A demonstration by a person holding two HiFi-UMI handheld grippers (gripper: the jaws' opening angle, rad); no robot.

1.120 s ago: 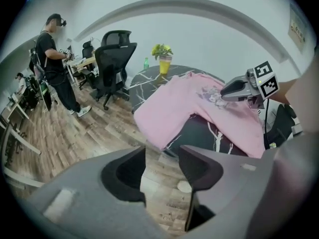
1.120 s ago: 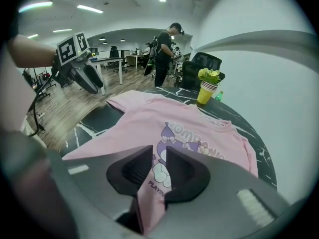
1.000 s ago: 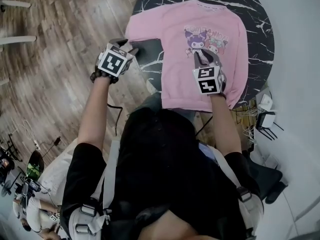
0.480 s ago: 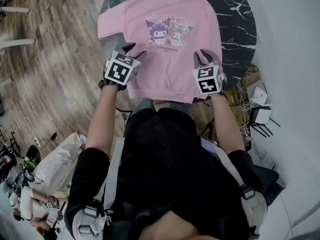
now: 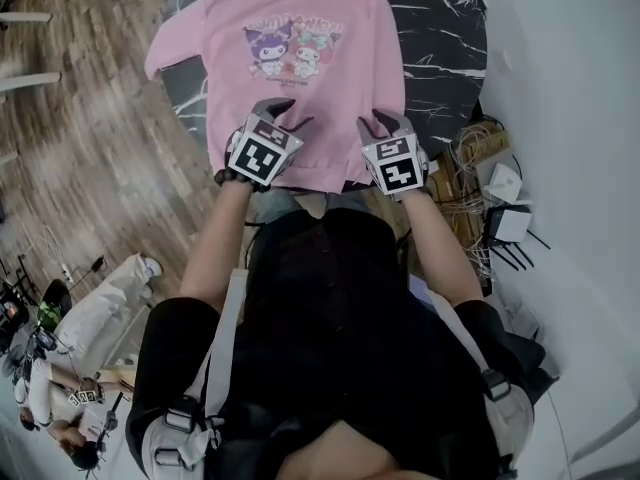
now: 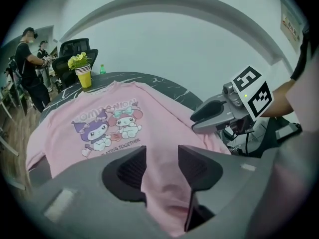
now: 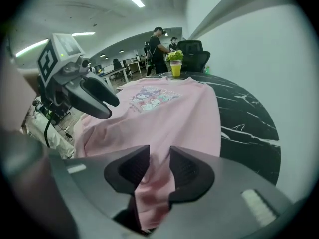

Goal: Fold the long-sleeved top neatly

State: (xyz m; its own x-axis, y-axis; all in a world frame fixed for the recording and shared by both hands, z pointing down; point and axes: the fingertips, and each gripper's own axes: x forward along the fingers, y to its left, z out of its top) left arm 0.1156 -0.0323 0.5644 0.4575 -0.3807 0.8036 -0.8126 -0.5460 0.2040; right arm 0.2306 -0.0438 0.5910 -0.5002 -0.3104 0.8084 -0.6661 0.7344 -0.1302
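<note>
A pink long-sleeved top (image 5: 300, 88) with a cartoon print lies front up on a round black marble table (image 5: 445, 28). Its hem is at the table's near edge, and one sleeve (image 5: 165, 53) droops over the left rim. My left gripper (image 5: 287, 114) stands over the hem's left part, jaws apart; the left gripper view (image 6: 162, 158) shows pink cloth in the gap without the pads pressing it. My right gripper (image 5: 376, 121) is at the hem's right part. Its jaws have just been opening, with rumpled hem cloth loose between them (image 7: 159, 158).
A yellow cup with a plant (image 6: 83, 73) and a small green bottle (image 6: 102, 69) stand at the table's far side, with an office chair (image 6: 75, 51) behind. Cables and white boxes (image 5: 495, 193) lie on the floor to the right, near the wall. People stand far back.
My left gripper has swung from beside the left sleeve across to the hem. The right gripper has slid along the hem and now sits close beside the left one.
</note>
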